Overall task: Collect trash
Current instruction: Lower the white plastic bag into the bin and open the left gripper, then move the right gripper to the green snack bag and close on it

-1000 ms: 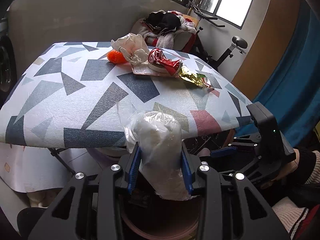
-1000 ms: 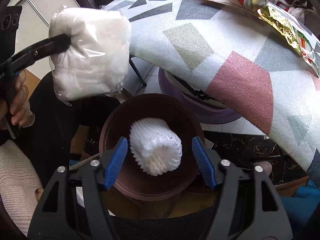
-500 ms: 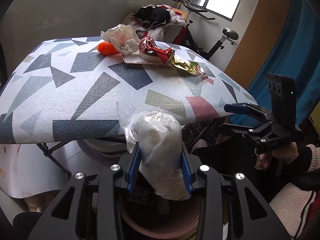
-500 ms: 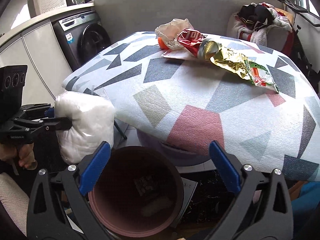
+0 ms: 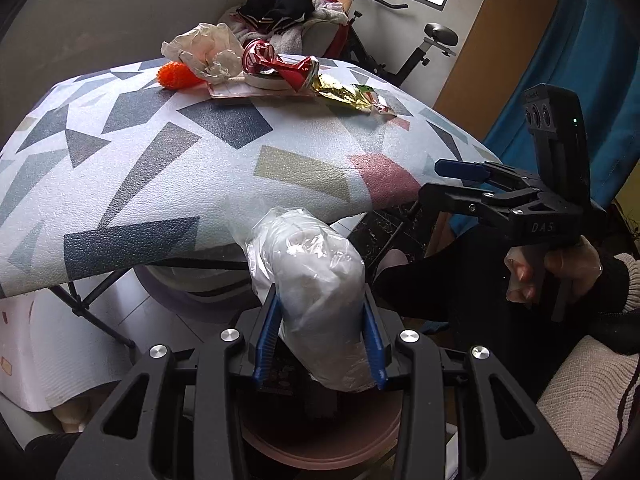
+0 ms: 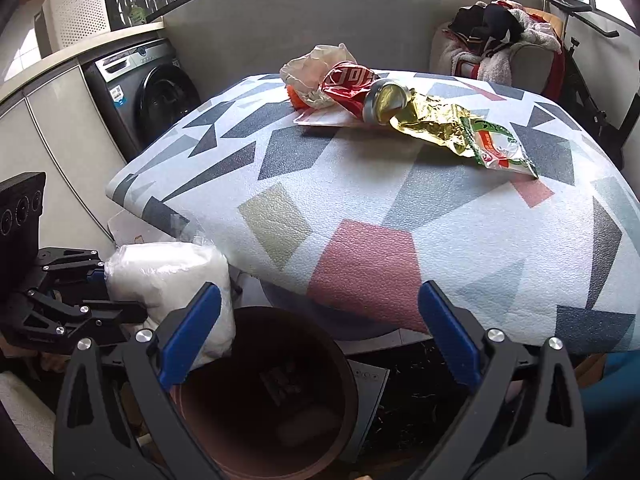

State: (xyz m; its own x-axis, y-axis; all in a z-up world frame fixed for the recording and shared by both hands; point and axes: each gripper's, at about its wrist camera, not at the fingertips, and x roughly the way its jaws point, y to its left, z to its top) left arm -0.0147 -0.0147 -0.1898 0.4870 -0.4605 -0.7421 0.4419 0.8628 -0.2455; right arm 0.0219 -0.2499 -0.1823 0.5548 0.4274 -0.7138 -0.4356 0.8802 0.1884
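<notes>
The left gripper (image 5: pixel 322 340) is clamped on a white wad in clear plastic (image 5: pixel 316 276), held just off the near table edge (image 5: pixel 132 256) and above the brown bin (image 6: pixel 276 396) — the wad overlaps the bin's rim in the right wrist view. The right gripper (image 6: pixel 320 328) stands wide apart with nothing between its pads; its jaws have just been opening. It is seen over the bin mouth, near the table's edge.

The bin sits on the floor partly under the table overhang; a dark scrap is seen at its bottom.

The tabletop, patterned in grey, blue and pink shapes, is bare across its near half. Trash is grouped at the far side: a crumpled bag (image 6: pixel 316 68), an orange piece (image 5: pixel 174 74), a crushed red can (image 6: pixel 352 88) on a flat card (image 6: pixel 320 120), and a gold wrapper (image 6: pixel 452 128) — all well apart from both grippers.

Beyond are noted a washing machine (image 6: pixel 148 92), a laundry pile (image 6: pixel 488 40) and an exercise bike (image 5: pixel 404 40).
</notes>
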